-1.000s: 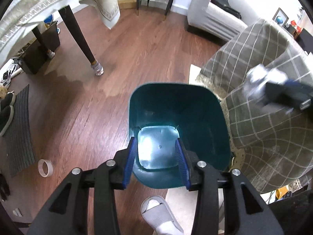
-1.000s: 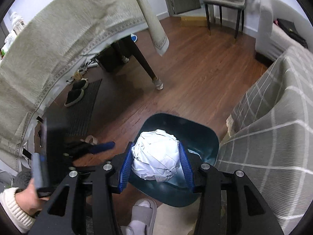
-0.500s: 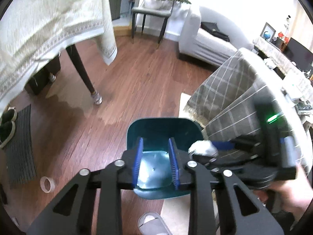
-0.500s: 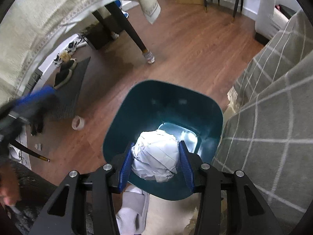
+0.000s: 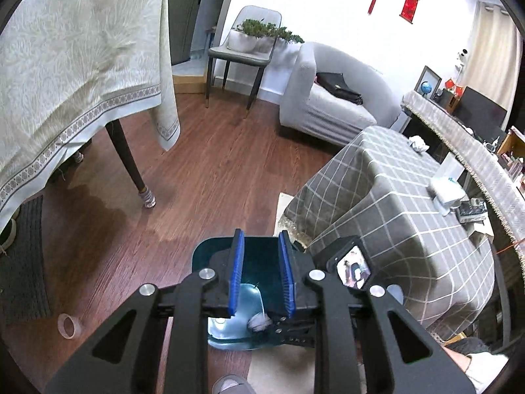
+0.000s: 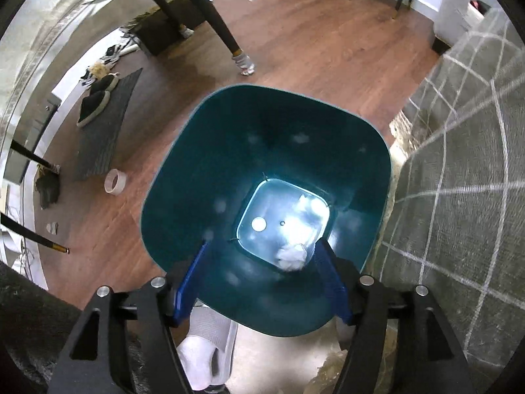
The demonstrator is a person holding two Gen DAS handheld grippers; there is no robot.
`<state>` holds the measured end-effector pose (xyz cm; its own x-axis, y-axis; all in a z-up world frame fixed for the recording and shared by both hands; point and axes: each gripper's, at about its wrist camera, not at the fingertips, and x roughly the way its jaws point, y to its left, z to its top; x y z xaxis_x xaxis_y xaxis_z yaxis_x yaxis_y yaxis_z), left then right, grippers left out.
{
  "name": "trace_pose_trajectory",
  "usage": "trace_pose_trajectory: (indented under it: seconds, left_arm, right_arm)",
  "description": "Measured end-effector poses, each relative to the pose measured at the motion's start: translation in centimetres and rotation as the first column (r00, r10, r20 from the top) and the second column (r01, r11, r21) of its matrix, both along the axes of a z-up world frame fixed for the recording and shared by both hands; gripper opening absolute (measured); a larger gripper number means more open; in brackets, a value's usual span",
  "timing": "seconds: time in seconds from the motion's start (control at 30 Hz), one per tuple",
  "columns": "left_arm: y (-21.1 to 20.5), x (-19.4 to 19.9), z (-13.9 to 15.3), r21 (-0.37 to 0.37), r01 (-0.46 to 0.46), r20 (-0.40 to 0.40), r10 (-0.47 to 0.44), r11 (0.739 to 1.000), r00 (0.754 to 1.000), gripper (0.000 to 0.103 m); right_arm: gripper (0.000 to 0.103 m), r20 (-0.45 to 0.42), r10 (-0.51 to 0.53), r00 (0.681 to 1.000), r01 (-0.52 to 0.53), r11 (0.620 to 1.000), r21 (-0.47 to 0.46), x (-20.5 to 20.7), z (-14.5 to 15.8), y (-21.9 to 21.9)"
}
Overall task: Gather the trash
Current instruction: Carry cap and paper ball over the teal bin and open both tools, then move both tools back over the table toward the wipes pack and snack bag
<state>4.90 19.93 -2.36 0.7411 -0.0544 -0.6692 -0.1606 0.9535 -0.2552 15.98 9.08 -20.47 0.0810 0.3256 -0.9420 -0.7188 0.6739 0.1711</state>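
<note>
White crumpled paper ball (image 6: 290, 256) lies on the pale bottom of the teal bin (image 6: 229, 151), against the wall nearest the right tongs (image 6: 262, 282). Half a second ago the ball was pinched between the blue pads of these tongs above the bin opening; now the pads are spread wide with nothing between them, positioned over the near rim of the bin.

In the left wrist view, the same ball (image 5: 259, 321) shows as a small white patch at the bin (image 5: 213, 249) bottom. The left tongs (image 5: 261, 282) are held above the bin with their pads a moderate gap apart and gripping nothing. Compared with the earlier frame, this view has tilted upward and shows more of the room.

The bin stands on the wooden floor (image 6: 311, 49), just beside a tabletop draped in grey checked cloth (image 5: 410, 197). A second crumpled paper (image 5: 418, 142) rests on that cloth at its far edge. A roll of tape (image 6: 115, 181) lies on the floor to the left of the bin, near a dark mat (image 6: 101, 131) carrying a pair of slippers (image 6: 95, 100). A table leg (image 6: 210, 10) stands beyond the bin.
</note>
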Motion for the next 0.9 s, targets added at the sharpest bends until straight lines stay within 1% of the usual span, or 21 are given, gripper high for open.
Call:
trace_pose_trajectory:
  seconds: [0.1,0.17,0.2,0.3,0.43,0.47,0.6,0.67,0.7,0.77,0.83,0.9]
  left_arm:
    - [-0.2,-0.1,1.0,-0.008,-0.002,0.025,0.002,1.000,1.000,0.023]
    - [-0.4,-0.3,1.7,0.011,-0.004,0.043,0.004,1.000,0.999,0.023]
    - [-0.7,-0.3,2.1,0.034,-0.007,0.051,0.005,0.999,0.999,0.023]
    - [-1.4,-0.6,3.4,0.064,-0.007,0.077,0.002,0.998,0.997,0.023]
    - [-2.1,-0.9,4.8,0.116,-0.019,0.113,0.005,0.993,0.994,0.025]
    - [-2.2,-1.0,5.0,0.122,-0.020,0.117,0.005,0.992,0.993,0.025]
    - [-2.5,-0.9,5.9,0.103,-0.015,0.148,-0.001,0.995,0.989,0.025]
    - [-2.8,-1.0,6.3,0.092,-0.012,0.168,-0.003,0.996,0.986,0.029]
    - [-3.1,-1.0,6.6,0.090,-0.010,0.178,-0.006,0.996,0.984,0.030]
    - [-3.7,-0.8,7.0,0.087,-0.001,0.191,-0.016,0.996,0.981,0.034]
    - [-4.7,-0.5,7.3,0.088,0.012,0.199,-0.029,0.996,0.980,0.036]
    - [-5.7,-0.2,7.5,0.089,0.027,0.202,-0.044,0.996,0.978,0.037]
  right_arm:
    - [0.067,0.017,0.011,1.000,-0.012,0.999,0.041,-0.2,1.7,-0.2]
    - [0.067,0.030,0.019,0.999,-0.021,0.997,0.069,-0.2,2.9,-0.5]
    - [0.067,0.038,0.021,0.999,-0.025,0.996,0.089,-0.3,3.8,-0.7]
    - [0.061,0.057,0.033,0.998,-0.041,0.988,0.146,-0.6,6.3,-1.1]
    - [0.051,0.122,0.046,0.991,-0.071,0.976,0.207,-1.5,10.2,-1.8]
    - [0.050,0.135,0.045,0.990,-0.074,0.973,0.218,-1.6,11.0,-2.0]
    - [0.049,0.206,0.022,0.978,-0.077,0.962,0.261,-2.0,14.8,-3.8]
    - [0.049,0.235,0.004,0.972,-0.071,0.958,0.277,-2.1,16.3,-5.1]
    - [0.049,0.245,-0.005,0.969,-0.067,0.956,0.285,-2.2,16.9,-5.7]
    - [0.049,0.273,-0.031,0.961,-0.054,0.954,0.296,-2.3,18.3,-7.5]
    - [0.049,0.302,-0.047,0.952,-0.045,0.956,0.290,-2.4,19.0,-8.7]
    - [0.049,0.333,-0.073,0.940,-0.026,0.958,0.285,-2.4,19.8,-10.6]
